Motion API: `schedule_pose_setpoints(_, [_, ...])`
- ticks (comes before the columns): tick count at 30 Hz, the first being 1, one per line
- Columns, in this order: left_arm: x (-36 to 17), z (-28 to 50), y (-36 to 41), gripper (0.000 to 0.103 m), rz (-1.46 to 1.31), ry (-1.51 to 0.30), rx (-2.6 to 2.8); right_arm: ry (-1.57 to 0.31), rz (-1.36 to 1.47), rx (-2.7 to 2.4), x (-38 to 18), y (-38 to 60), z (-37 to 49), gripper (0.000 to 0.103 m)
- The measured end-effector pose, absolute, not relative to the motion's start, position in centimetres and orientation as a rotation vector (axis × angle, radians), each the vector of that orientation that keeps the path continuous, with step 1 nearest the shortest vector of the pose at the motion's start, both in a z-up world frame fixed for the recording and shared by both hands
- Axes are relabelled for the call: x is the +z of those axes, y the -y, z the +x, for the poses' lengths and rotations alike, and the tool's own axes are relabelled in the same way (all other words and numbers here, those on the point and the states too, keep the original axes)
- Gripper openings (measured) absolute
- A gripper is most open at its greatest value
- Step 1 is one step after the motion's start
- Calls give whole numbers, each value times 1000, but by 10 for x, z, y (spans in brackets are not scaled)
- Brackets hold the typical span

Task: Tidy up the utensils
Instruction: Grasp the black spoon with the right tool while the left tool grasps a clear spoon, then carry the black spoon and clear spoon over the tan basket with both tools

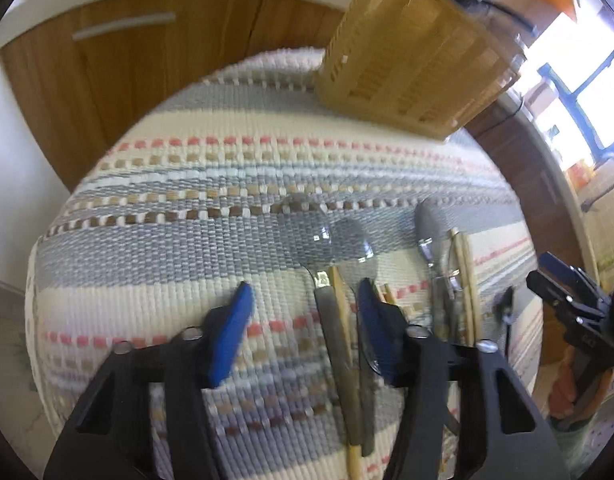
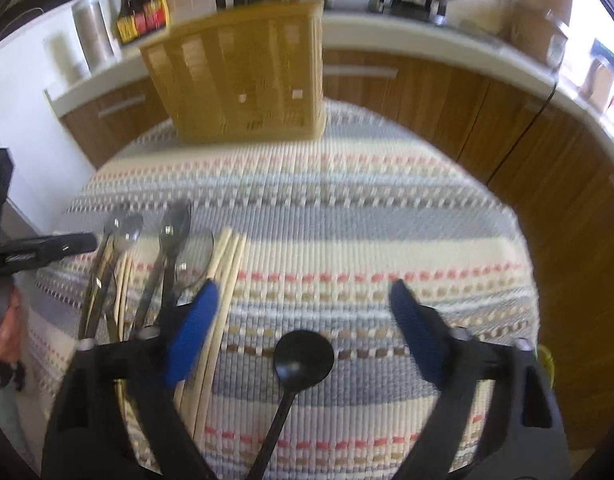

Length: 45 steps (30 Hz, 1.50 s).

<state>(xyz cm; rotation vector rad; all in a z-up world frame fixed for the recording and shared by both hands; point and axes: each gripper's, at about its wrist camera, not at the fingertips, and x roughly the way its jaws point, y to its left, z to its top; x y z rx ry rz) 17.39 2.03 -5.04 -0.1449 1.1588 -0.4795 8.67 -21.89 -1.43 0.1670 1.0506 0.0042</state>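
black ladle (image 2: 303, 354) handle cut off at bottom edge

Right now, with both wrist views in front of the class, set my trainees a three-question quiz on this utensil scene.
1. True or false: the right hand-held gripper is shut on the black ladle.
2. Multiple choice: the wooden utensil holder stands (A) at the far end of the striped mat, (B) between the fingers of the left hand-held gripper, (C) on the kitchen counter.
3. Fill in: in the right wrist view, the metal spoons and chopsticks lie to the ____ of the ladle.

Key: 1 false, it is open with the ladle lying between its fingers; 2 A; 3 left.
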Motion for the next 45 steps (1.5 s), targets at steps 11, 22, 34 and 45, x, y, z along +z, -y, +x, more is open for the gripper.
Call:
schedule_pose_setpoints(11, [-50, 188, 15, 21, 8, -1204, -460, -1234, 257, 79, -34, 225, 99, 56])
schedule_pose_setpoints(22, [-52, 175, -17, 3, -87, -1159, -511, -1373, 325, 139, -46, 224, 57, 37])
schedule_pose_setpoints(34, [-51, 165, -34, 26, -54, -1176, -544, -1370, 201, 81, -50, 193, 84, 7])
schedule_pose_setpoints(45, [-48, 165, 15, 13, 315, -1192, -448, -1291, 125, 55, -50, 192, 107, 6])
